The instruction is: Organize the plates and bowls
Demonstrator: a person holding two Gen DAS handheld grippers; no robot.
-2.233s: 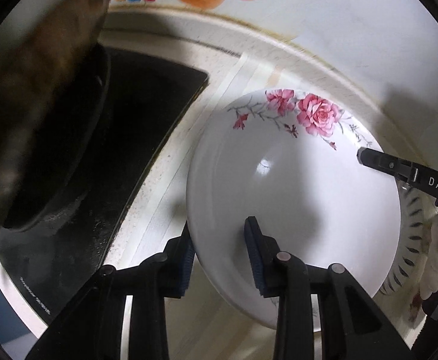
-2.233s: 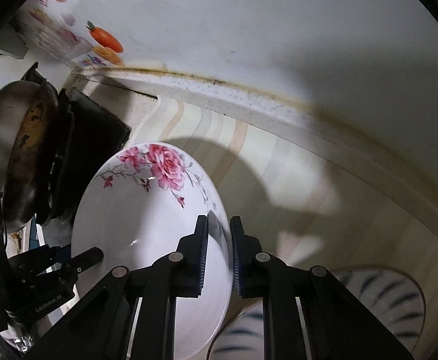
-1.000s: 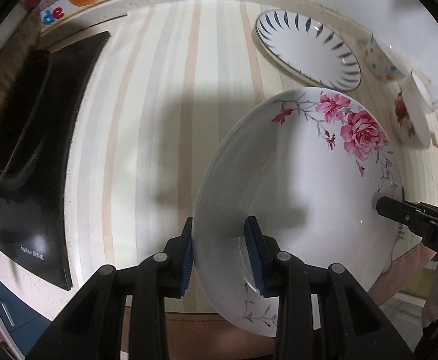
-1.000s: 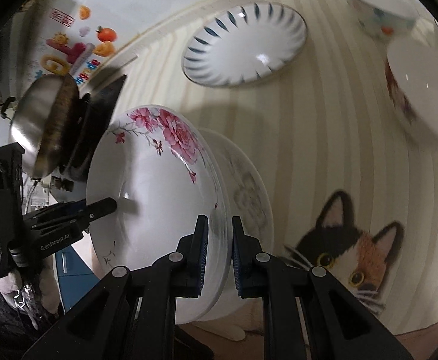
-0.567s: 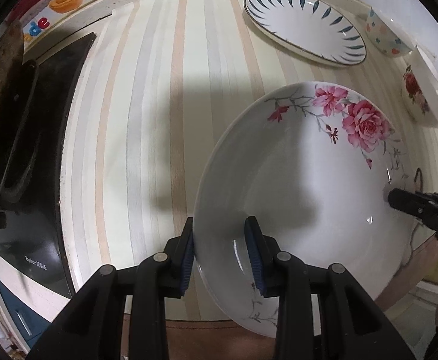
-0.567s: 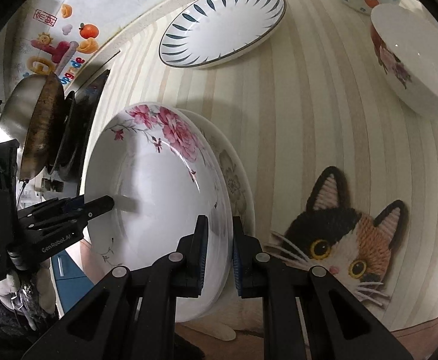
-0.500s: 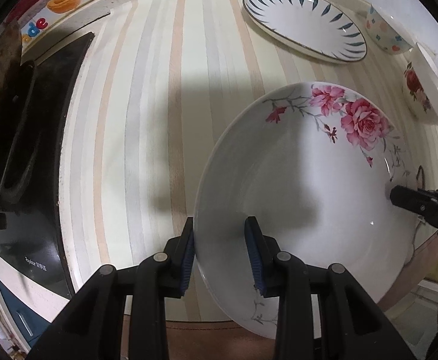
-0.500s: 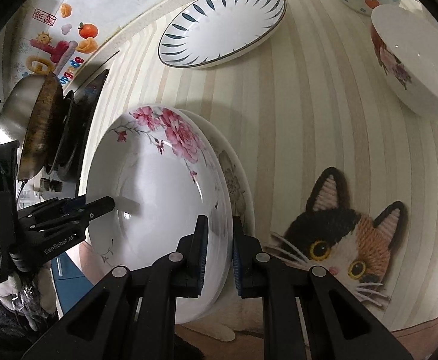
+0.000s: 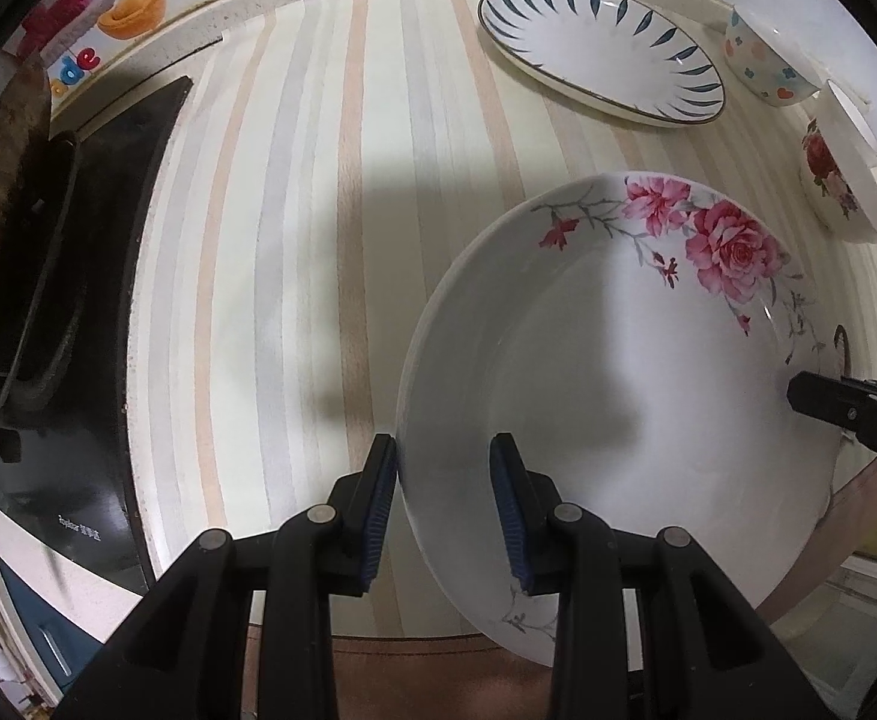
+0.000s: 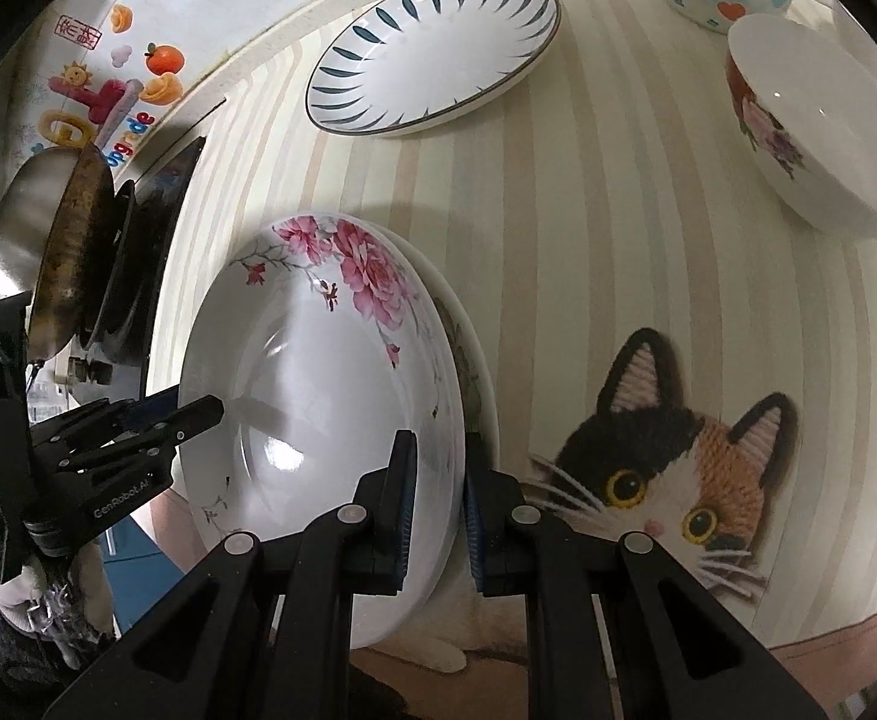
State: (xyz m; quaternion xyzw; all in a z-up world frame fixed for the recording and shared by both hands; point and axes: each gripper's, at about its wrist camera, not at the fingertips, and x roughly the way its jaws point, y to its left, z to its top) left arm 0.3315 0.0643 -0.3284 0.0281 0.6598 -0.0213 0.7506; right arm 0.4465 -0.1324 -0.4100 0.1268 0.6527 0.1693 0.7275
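My left gripper (image 9: 444, 504) pinches the near rim of the rose plate (image 9: 618, 372), one blue pad under the edge and one inside the bowl of it, jaws narrow on the porcelain. My right gripper (image 10: 438, 492) clamps the opposite rim at about three o'clock of the plate as my left camera sees it, its jaws nearly together. The rose plate hangs tilted just above a second plate (image 10: 474, 360) that lies on the striped counter (image 9: 294, 240), beside a cat-face mat (image 10: 666, 456). At twelve o'clock rests a blue-leaf plate (image 9: 600, 54); toward two o'clock a small patterned bowl (image 9: 765, 69) and a rose bowl (image 9: 840, 180). At nine o'clock stands a black stove (image 9: 78, 330) with a pan (image 10: 54, 252).
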